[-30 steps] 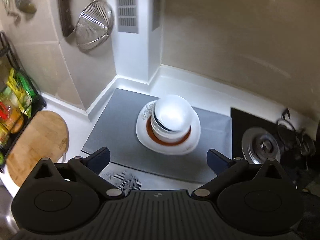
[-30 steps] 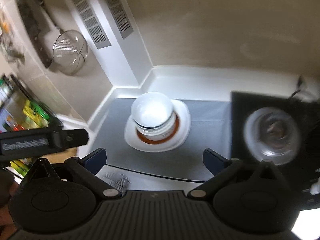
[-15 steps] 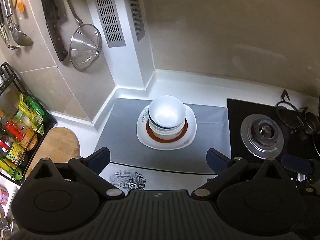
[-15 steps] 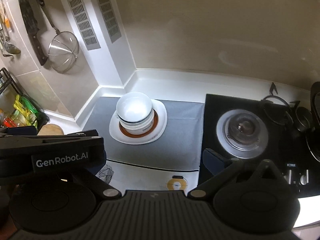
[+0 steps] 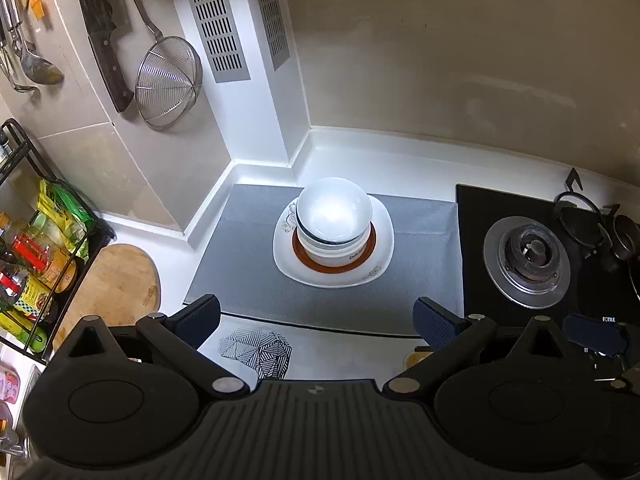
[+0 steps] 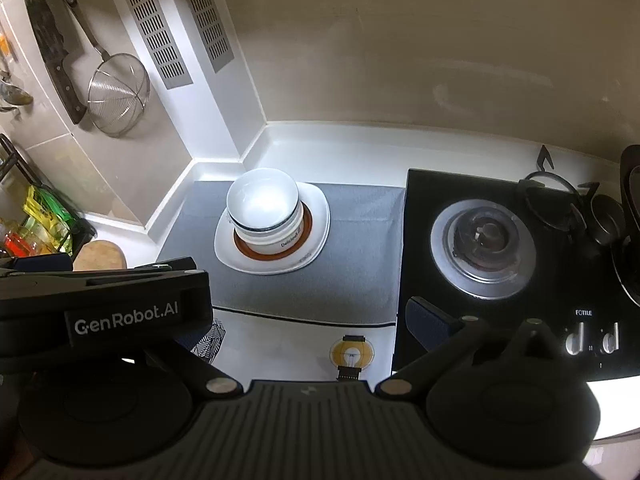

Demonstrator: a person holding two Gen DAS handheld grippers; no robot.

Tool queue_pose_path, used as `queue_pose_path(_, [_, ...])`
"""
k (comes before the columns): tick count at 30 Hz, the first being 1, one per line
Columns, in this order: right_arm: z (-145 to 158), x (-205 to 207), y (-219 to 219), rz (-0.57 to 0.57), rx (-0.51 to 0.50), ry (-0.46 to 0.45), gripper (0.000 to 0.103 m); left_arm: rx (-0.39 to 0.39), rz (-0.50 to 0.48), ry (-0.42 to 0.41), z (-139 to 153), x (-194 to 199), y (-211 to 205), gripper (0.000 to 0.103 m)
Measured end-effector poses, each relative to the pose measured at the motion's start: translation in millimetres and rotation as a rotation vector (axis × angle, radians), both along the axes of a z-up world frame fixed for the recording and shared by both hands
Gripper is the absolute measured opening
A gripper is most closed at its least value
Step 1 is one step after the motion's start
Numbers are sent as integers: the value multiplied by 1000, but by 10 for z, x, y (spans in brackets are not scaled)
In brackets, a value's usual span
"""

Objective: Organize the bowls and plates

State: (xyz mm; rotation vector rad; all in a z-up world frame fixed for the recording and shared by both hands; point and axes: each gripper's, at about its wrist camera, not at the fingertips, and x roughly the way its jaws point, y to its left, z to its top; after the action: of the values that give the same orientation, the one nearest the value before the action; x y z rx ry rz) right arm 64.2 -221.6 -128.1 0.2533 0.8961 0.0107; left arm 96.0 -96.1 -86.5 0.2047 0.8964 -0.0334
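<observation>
A stack of white bowls [image 5: 334, 220] sits on a white plate with a brown ring [image 5: 376, 248], on a grey mat [image 5: 240, 264]. The stack also shows in the right wrist view [image 6: 264, 210] on the plate [image 6: 316, 216]. My left gripper [image 5: 316, 320] is open and empty, held back from the plate above the counter's front. My right gripper [image 6: 308, 320] is open and empty; its left finger is hidden behind the left gripper's body [image 6: 104, 304].
A gas hob [image 5: 526, 260] with a burner lies right of the mat, knobs [image 6: 592, 340] at its front. A wooden board [image 5: 116, 284] and a rack of bottles [image 5: 36, 256] stand left. A strainer [image 5: 168, 80] and cleaver [image 5: 106, 36] hang on the wall.
Both grippers have drawn back and up from the stack, so it looks smaller and farther. The left gripper's body has come into the right wrist view. Both stay open.
</observation>
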Motion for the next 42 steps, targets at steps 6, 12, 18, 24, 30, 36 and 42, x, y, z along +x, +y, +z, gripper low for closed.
queue_pose_path(6, [-4,-46,-11,-4,9,-7,102,4,-2,-9,6,-52,-19,102])
queue_pose_path(12, [4,-73,-6,-7,6,-12,102,11,-9,-9,21,-71,-25,102])
queue_pose_path(18, [13,-99,-5,-4,2,-15,102,16,-13,-5,30,-100,-21,102])
queue_pose_path(24, [14,-133,-9,-5,2,-18,102,16,-17,-8,39,-133,-12,102])
queue_pose_path(30, [22,-190,-19,-3,7,-23,102,18,-20,-13,54,-184,-10,102])
queue_pose_path(36, [22,-209,-29,-2,6,-24,102,20,-26,-16,61,-218,-14,101])
queue_pose_path(42, [11,-246,-41,-4,9,-20,102,27,-36,-12,45,-241,-24,101])
